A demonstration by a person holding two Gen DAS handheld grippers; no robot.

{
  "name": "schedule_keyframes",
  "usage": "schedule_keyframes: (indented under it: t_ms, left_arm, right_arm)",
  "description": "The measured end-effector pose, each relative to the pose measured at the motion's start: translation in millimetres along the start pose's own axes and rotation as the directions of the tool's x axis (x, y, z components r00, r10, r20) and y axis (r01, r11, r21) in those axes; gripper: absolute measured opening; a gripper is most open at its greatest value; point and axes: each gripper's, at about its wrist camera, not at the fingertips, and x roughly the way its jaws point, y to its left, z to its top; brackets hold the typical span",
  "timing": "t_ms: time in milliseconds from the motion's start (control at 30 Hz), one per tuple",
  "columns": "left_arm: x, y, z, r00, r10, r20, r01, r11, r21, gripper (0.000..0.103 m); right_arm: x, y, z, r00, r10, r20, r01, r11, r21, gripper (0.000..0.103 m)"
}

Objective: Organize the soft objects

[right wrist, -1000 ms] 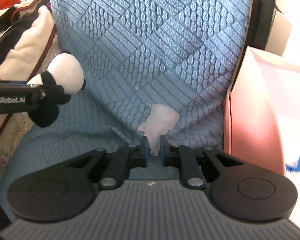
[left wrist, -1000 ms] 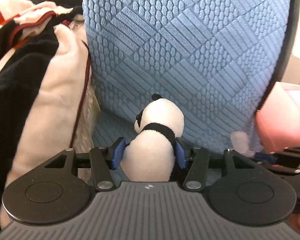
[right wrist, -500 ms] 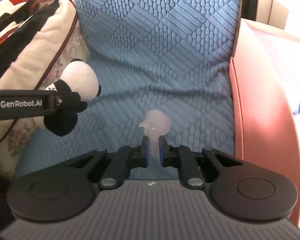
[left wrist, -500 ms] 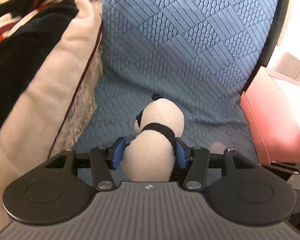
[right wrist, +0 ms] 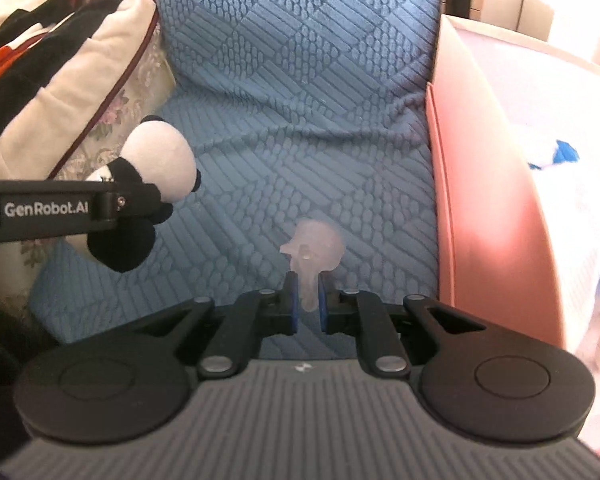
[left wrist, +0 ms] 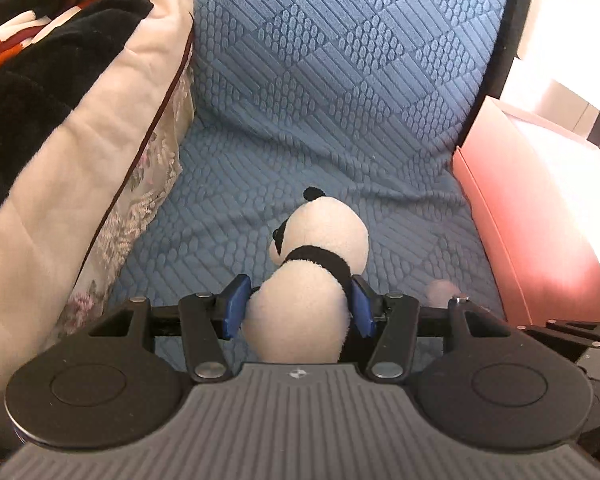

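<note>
Left tool (left wrist: 298, 308) is clamped on a plush panda (left wrist: 312, 276), held above the blue textured chair seat (left wrist: 240, 200). Right tool (right wrist: 309, 302) pinches a small translucent pale toy (right wrist: 314, 250) over the same seat. A pink box (right wrist: 488, 200) stands to its right; a folded blanket (left wrist: 60, 120) lies left of the left tool.

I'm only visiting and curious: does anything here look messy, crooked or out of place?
Mostly the bedding: a black, red and cream blanket is heaped untidily against the blue chair, spilling onto its seat edge. The panda plush and the small translucent toy are simply held in the grippers above the seat, undamaged.
</note>
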Motion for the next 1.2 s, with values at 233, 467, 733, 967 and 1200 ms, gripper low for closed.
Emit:
schedule_keyframes:
  t_ms: [233,467,733,967,1200]
  left_arm:
    - [-11.3,-5.8,-15.6,1.000,-0.010,-0.008,0.010,1.000,-0.016,0.060]
    - [-3.1,-5.1,-13.6,0.999,-0.018,-0.033,0.016,0.999,-0.037,0.060]
    - [3.5,-3.0,-10.0,0.999,-0.009,-0.047,0.007,0.999,-0.052,0.060]
    - [8.7,0.7,-8.5,0.998,-0.011,-0.065,0.006,0.998,-0.070,0.060]
    - [9.5,2.0,-7.3,0.998,-0.017,-0.068,0.012,0.997,-0.080,0.060]
  right_arm:
    - [-12.7,2.9,-18.3,1.000,-0.009,-0.009,0.009,1.000,0.000,0.013]
    - [-8.5,4.4,-19.2,1.000,-0.019,-0.021,0.019,1.000,-0.002,0.027]
    - [-6.9,9.3,-13.8,1.000,-0.012,0.002,0.012,1.000,-0.019,0.034]
    - [4.2,10.9,-9.2,1.000,-0.010,-0.006,0.010,1.000,0.002,0.038]
    - [11.0,13.9,-5.5,0.999,-0.037,0.003,0.037,0.999,-0.003,0.039]
